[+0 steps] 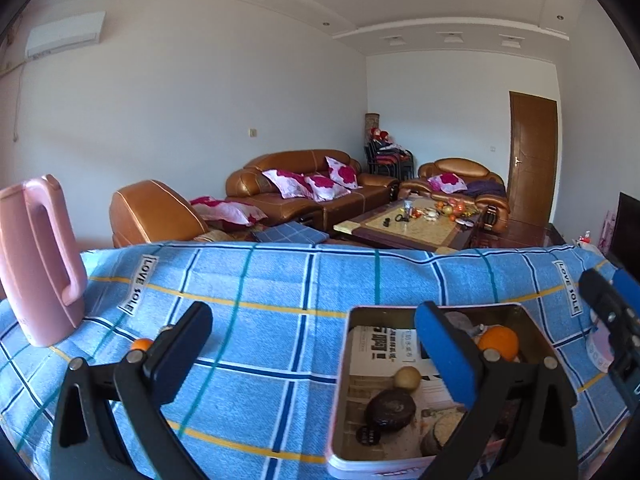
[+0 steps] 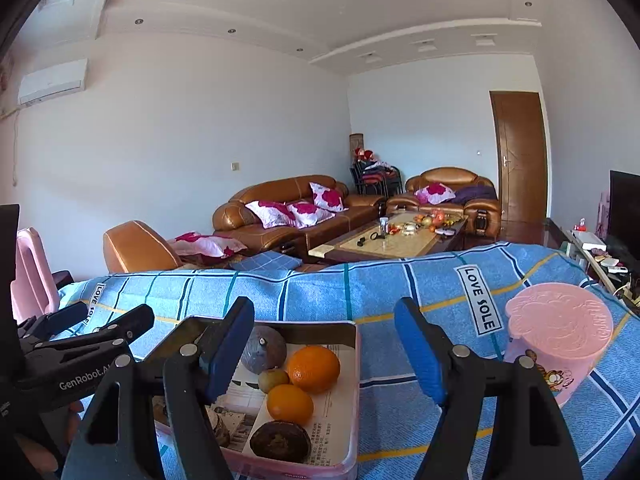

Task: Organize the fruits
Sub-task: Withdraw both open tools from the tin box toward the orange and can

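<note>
An open tin box with a pink rim sits on the blue checked cloth. Inside it lie a large orange, a smaller orange, a small brown fruit, a grey-purple round fruit and a dark brown round one. My right gripper hovers above the box, open, nothing between its blue pads. My left gripper is open too, its right finger over the box, where the orange shows. A tiny orange ball peeks from behind its left finger.
A pink jug stands at the table's left. A pink round container with a cartoon cat stands to the right of the box. Beyond the table's far edge are brown sofas and a coffee table.
</note>
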Available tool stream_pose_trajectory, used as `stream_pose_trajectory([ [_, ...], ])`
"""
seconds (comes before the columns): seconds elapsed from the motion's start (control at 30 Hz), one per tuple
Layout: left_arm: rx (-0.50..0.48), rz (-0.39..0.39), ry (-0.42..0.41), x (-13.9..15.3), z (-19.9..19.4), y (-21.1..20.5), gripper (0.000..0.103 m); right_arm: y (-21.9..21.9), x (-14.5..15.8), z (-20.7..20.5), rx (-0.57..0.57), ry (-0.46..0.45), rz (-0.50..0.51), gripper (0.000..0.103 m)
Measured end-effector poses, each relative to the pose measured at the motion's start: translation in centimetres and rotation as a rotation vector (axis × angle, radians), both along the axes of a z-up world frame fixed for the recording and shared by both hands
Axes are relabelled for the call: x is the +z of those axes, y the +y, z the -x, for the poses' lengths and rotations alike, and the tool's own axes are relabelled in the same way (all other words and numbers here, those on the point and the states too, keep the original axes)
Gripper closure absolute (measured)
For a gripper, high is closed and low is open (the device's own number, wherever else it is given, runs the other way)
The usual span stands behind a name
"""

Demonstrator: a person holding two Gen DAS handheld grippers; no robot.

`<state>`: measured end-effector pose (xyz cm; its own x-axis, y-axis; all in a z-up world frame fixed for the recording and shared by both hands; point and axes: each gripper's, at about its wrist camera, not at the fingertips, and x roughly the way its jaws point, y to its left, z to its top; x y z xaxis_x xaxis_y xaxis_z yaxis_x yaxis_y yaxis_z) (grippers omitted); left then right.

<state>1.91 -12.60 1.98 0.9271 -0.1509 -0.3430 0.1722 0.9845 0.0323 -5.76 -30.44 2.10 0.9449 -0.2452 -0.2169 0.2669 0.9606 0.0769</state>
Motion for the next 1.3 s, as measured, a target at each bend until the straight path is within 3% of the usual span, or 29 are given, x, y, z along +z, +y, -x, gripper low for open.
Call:
stream_pose_trajectory([
  [0.13, 0.013, -0.04, -0.032, -0.2, 0.5, 0.4, 0.0, 0.9, 0.3, 0.8, -0.045, -0.049, 0.067, 0.021],
  [0.5, -0.004, -0.073, -0.05, -0.8, 2.1, 0.2, 0.0, 0.7, 0.5, 1.8, -0.114, -0.04, 0.06, 0.021],
  [0.93, 0.018, 0.007, -0.003, -1.0, 2.7, 2.6, 0.0, 1.1, 0.4, 3.6, -0.159, -0.036, 0.026, 0.021],
  [1.3, 0.004, 0.011, 0.015, -1.0, 2.9, 3.3, 0.0, 3.0, 0.1, 3.2, -0.178, 0.026, 0.044, 0.021],
])
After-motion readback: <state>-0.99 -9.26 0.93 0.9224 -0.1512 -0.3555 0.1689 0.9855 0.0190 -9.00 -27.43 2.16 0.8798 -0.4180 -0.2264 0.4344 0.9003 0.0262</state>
